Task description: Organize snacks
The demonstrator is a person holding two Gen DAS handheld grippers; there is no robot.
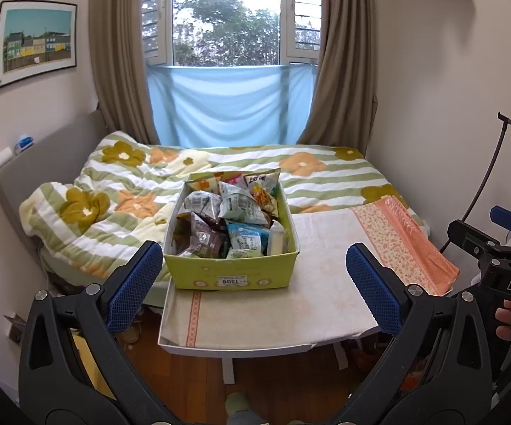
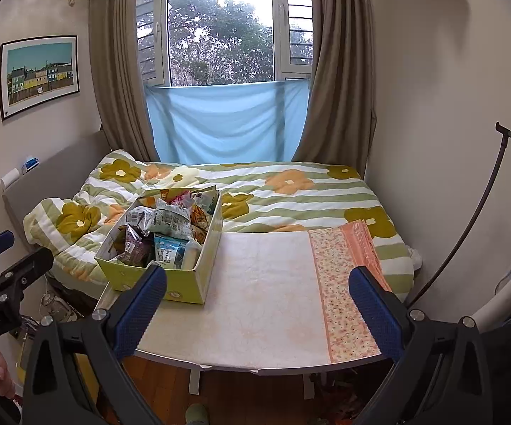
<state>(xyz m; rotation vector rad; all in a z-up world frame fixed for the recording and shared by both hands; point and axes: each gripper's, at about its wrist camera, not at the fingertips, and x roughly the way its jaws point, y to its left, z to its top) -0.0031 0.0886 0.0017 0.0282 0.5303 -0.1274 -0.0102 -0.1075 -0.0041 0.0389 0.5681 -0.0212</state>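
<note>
Left wrist: bed (image 1: 291,173) behind snack box (image 1: 230,276).

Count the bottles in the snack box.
1: a white bottle stands upright in the box's near right corner. Others may be buried under the snack packets.

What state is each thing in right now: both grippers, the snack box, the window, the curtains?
left gripper: open, holding nothing.
right gripper: open, holding nothing.
green snack box: top open, full of packets, standing on the table.
white bottle: upright in the box's near right corner.
window: cannot tell whether open; blue cloth across its lower part.
curtains: drawn apart.
</note>
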